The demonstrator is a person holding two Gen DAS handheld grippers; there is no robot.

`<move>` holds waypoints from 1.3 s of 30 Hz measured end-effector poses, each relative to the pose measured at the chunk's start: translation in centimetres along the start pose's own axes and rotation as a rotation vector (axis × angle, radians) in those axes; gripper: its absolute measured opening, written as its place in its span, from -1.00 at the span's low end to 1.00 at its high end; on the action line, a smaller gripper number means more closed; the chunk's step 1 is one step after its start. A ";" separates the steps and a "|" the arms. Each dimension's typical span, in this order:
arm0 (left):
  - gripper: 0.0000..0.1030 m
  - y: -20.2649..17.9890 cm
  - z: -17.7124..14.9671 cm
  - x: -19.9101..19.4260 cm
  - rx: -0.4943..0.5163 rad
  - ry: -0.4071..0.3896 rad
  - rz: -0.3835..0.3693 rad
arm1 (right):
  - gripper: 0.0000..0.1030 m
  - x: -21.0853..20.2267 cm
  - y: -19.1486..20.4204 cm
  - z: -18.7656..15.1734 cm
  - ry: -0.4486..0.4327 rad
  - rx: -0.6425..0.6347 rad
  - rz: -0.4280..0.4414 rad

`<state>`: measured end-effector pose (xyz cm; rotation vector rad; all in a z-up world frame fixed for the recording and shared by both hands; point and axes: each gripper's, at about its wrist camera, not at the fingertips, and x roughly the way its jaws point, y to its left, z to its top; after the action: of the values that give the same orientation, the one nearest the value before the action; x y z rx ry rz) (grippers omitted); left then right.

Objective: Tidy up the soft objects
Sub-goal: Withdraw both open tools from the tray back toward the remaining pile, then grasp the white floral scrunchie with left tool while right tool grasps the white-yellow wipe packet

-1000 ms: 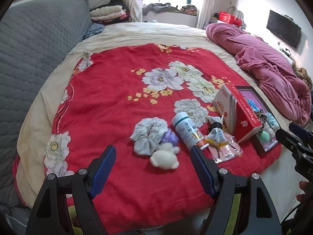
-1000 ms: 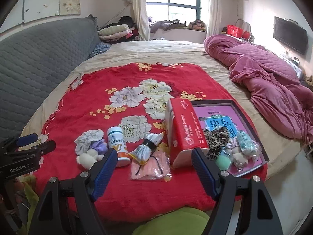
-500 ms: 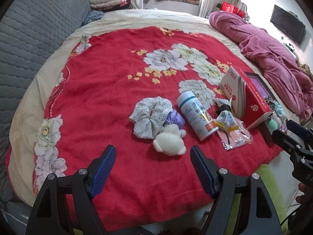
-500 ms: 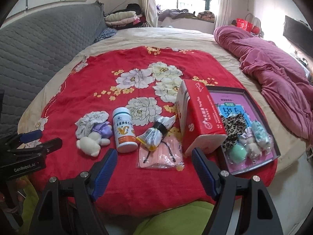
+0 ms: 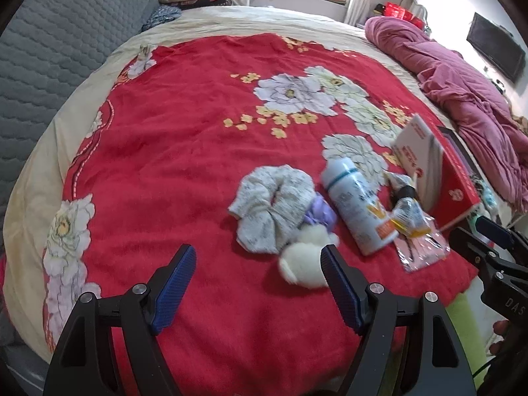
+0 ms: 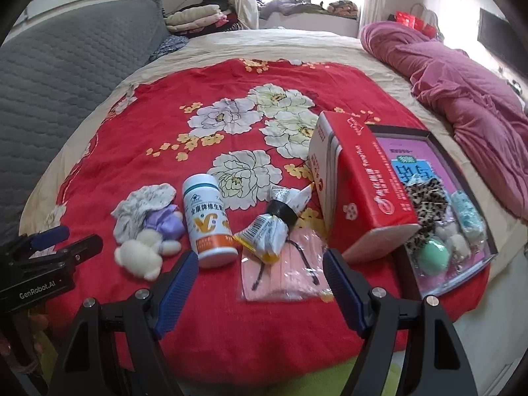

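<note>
A small white plush toy [image 5: 305, 264] lies near the front edge of the red flowered blanket [image 5: 184, 151], touching a purple scrunchie [image 5: 318, 214] and a pale patterned scrunchie [image 5: 270, 206] just beyond it. To their right lie a white bottle [image 6: 209, 221], a tied packet [image 6: 270, 231] on a pink mask pack [image 6: 280, 274], a red box [image 6: 359, 194] and a tray [image 6: 439, 145] of soft things. The left gripper [image 5: 257, 275] and right gripper [image 6: 260, 279] both hang spread wide, holding nothing.
</note>
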<state>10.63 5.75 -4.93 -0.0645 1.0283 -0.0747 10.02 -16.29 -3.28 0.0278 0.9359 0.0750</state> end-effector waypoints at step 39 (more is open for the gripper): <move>-0.66 1.3 4.7 11.0 -0.031 0.113 -0.082 | -0.21 12.7 -1.3 3.4 0.114 0.104 -0.135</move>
<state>20.39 6.14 -11.98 -0.1322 1.1398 -0.1380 20.32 -16.55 -11.54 0.0575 1.0529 -0.0980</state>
